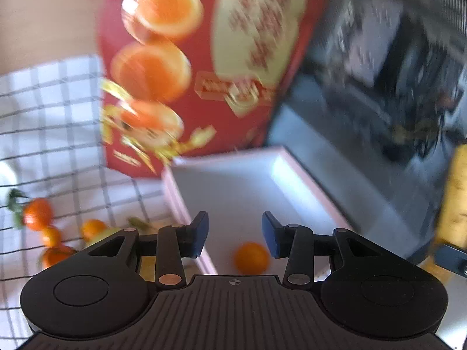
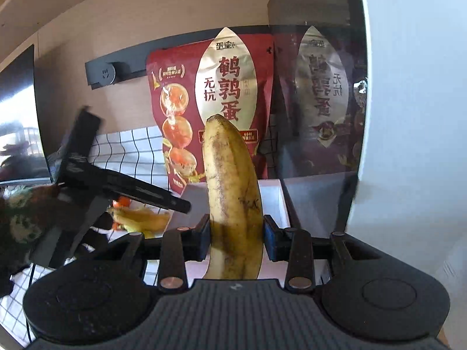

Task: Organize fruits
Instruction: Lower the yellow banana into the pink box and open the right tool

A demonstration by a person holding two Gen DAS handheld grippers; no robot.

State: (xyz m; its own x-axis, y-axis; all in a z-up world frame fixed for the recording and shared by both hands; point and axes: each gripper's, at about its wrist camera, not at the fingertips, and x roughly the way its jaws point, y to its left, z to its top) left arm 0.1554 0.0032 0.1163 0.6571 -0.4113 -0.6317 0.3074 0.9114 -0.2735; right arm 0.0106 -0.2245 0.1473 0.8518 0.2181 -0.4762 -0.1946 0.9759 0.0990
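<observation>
My left gripper (image 1: 235, 234) is open and empty above the near end of a white tray (image 1: 294, 172). One small orange (image 1: 251, 258) lies in the tray just below the fingers. Several more oranges (image 1: 38, 213) with leaves lie on the checked cloth to the left. My right gripper (image 2: 237, 237) is shut on a spotted yellow banana (image 2: 233, 201) that points up and away, over the same white tray (image 2: 275, 201). The banana also shows at the right edge of the left wrist view (image 1: 455, 198). The left gripper's body (image 2: 116, 186) crosses the right wrist view's left side.
A red snack bag (image 2: 213, 105) stands upright behind the tray against the wall. A glossy dark appliance with a white body (image 2: 408, 116) stands to the right. More fruit and a banana (image 2: 143, 218) lie on the checked cloth (image 1: 52, 110) on the left.
</observation>
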